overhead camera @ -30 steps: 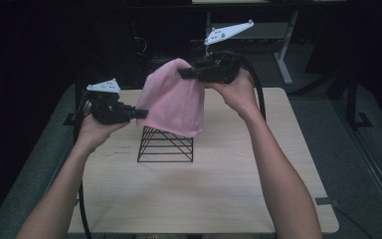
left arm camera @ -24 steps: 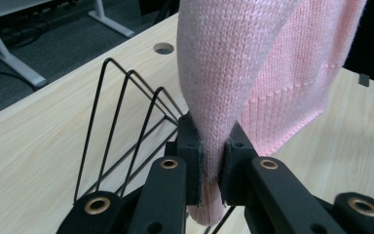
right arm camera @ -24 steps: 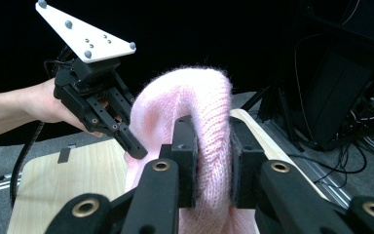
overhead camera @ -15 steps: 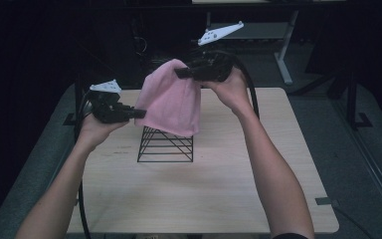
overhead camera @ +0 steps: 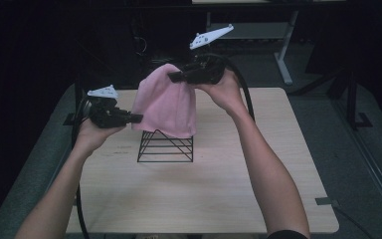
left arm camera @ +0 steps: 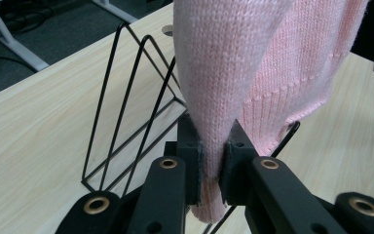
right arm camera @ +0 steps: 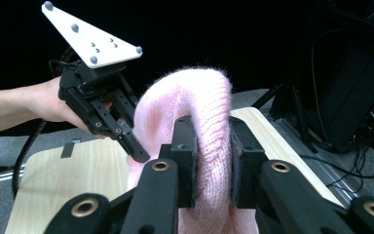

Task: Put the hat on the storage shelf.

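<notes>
A pink knitted cloth (overhead camera: 166, 104) hangs in the air over a black wire rack (overhead camera: 165, 147) on the wooden table. My left gripper (overhead camera: 138, 118) is shut on the cloth's lower left edge, the knit pinched between its pads (left arm camera: 213, 161). Higher and to the right, my right gripper (overhead camera: 171, 77) is shut on the cloth's top fold (right arm camera: 207, 141), which bulges up between its pads. In the right gripper view the left gripper (right arm camera: 139, 153) with its white plate reaches into the cloth from the left. The cloth's lower hem covers the rack's top.
The rack (left arm camera: 126, 107) of triangular wire dividers stands near the table's middle. The wooden table (overhead camera: 219, 194) is bare in front of the rack. A desk frame leg (overhead camera: 283, 59) stands on the dark floor behind the table.
My right gripper has moved a little to the left and down with the cloth's top. The left gripper has kept its place.
</notes>
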